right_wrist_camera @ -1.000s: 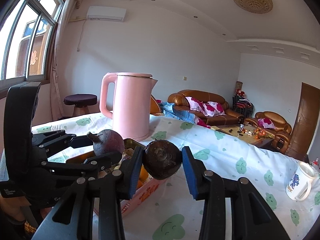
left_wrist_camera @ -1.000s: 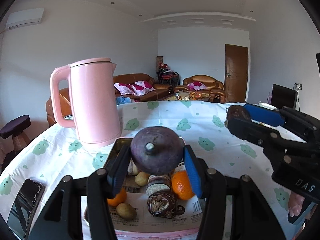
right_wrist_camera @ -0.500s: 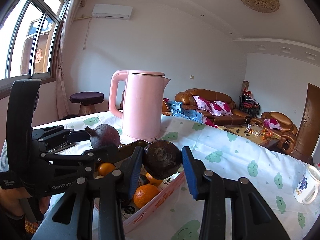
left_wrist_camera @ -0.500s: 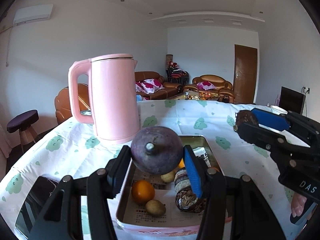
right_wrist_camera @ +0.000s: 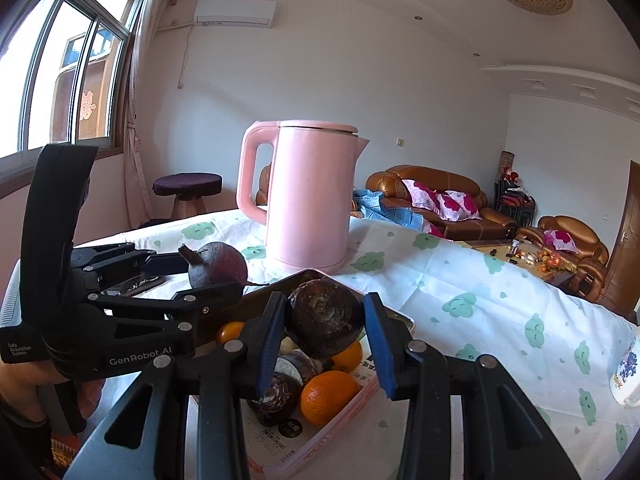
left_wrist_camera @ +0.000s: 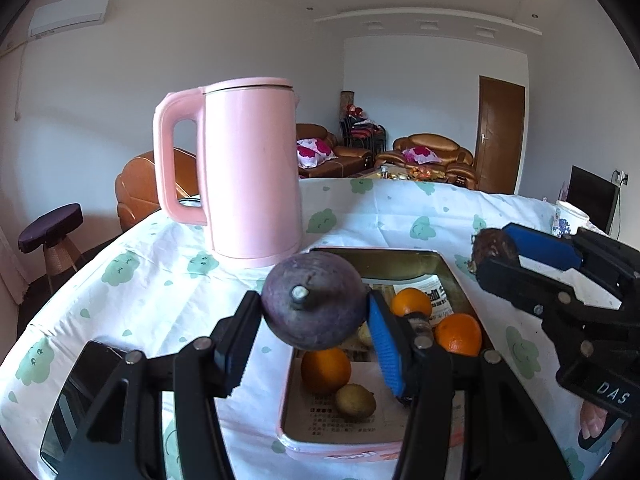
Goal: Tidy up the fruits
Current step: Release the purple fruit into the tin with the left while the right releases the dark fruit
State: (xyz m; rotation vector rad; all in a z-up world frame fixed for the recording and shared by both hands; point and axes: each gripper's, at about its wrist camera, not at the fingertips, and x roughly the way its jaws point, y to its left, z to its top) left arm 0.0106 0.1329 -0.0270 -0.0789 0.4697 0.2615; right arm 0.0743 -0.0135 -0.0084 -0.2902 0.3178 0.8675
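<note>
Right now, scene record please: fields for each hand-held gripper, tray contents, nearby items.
left hand-held gripper: shut on purple round fruit, held over the tray's left edge
right hand-held gripper: shut on dark brown fruit, held above the tray
tray: pink-rimmed, paper-lined, on the tablecloth
tray contents: oranges, small yellowish fruit, dark brown pieces
kettle: pink, upright, behind the tray
mug: far right of the table
phone: dark, left of the tray
</note>
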